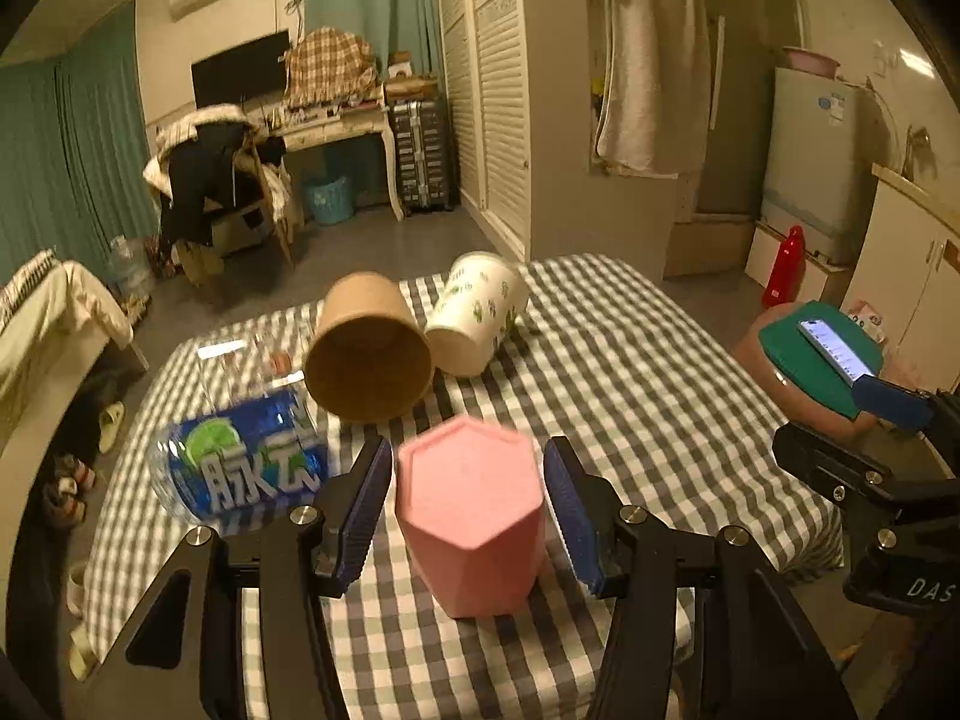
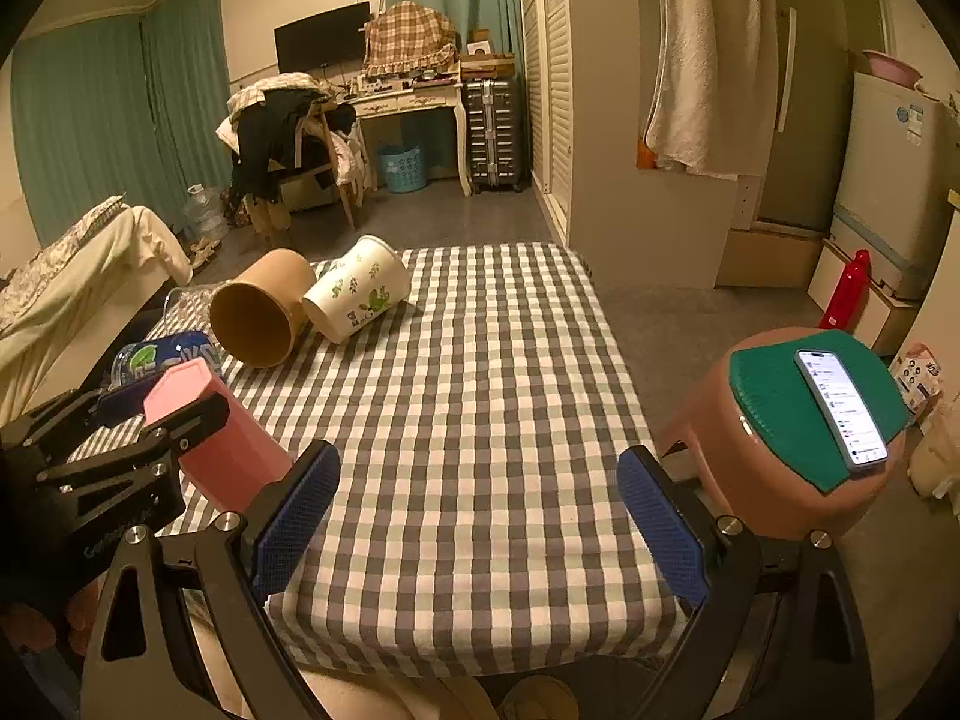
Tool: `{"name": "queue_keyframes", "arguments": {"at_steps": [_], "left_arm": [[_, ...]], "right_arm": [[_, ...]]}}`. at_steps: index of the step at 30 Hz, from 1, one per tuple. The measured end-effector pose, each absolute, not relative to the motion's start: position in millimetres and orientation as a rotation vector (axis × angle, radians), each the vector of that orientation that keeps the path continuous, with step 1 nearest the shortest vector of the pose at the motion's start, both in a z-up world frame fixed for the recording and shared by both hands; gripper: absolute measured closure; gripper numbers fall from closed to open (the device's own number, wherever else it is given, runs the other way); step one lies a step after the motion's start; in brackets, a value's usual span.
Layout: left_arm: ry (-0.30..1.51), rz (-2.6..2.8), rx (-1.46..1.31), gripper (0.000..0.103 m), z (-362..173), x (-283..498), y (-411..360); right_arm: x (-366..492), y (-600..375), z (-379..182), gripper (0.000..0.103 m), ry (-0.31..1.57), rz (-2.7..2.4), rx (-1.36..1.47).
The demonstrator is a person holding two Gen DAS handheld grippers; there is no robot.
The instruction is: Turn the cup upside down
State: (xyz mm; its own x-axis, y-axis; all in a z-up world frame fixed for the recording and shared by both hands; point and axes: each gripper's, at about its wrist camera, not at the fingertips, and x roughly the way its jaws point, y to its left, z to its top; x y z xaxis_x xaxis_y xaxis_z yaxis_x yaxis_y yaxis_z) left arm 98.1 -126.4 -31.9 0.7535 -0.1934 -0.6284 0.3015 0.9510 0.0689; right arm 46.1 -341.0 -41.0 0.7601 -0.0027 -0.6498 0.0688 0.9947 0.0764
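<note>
A pink faceted cup [image 1: 471,510] stands upside down on the checked tablecloth [image 1: 630,372], flat base up. My left gripper [image 1: 468,510] is open, its blue pads on either side of the cup with small gaps. In the right wrist view the pink cup [image 2: 210,432] shows at the left with the left gripper around it. My right gripper [image 2: 480,516] is open and empty above the cloth [image 2: 480,390] near the table's front edge.
A brown paper cup [image 1: 369,348] and a white leaf-print cup [image 1: 474,315] lie on their sides at the far end. A blue-labelled water bottle [image 1: 240,462] lies at the left. A stool [image 2: 780,450] with a phone [image 2: 840,408] stands at the right.
</note>
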Motion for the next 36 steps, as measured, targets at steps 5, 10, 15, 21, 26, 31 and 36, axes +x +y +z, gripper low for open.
{"name": "queue_keyframes", "arguments": {"at_steps": [5, 10, 15, 21, 26, 31, 36], "left_arm": [[0.613, -0.27, 0.149, 0.036, -3.3, 90.5, -118.6], [0.541, -0.239, 0.129, 0.034, 31.0, 72.7, -102.0], [0.502, -0.207, 0.09, 0.034, 57.7, 47.0, -78.5], [0.452, -0.169, 0.043, 0.023, 78.3, 11.9, -52.0], [0.397, -0.136, 0.017, 0.017, 75.9, -17.0, -34.7], [0.402, -0.118, -0.007, 0.016, 59.0, -33.2, -20.0], [0.419, -0.093, -0.042, 0.012, 37.3, -37.2, -7.1]], "right_arm": [[35.0, -341.7, -25.4, 0.009, 0.66, -0.046, 0.094], [16.8, -345.9, 6.3, 0.009, 0.559, -0.06, 0.097], [-9.1, -341.8, 38.8, 0.009, 0.467, -0.054, 0.094], [-43.3, -323.6, 64.0, 0.009, 0.397, -0.022, 0.074], [-63.5, -306.3, 68.4, 0.009, 0.355, 0.014, 0.06], [-73.5, -287.4, 56.3, 0.009, 0.353, 0.037, 0.033], [-74.6, -270.5, 40.7, 0.009, 0.364, 0.051, -0.007]]}}
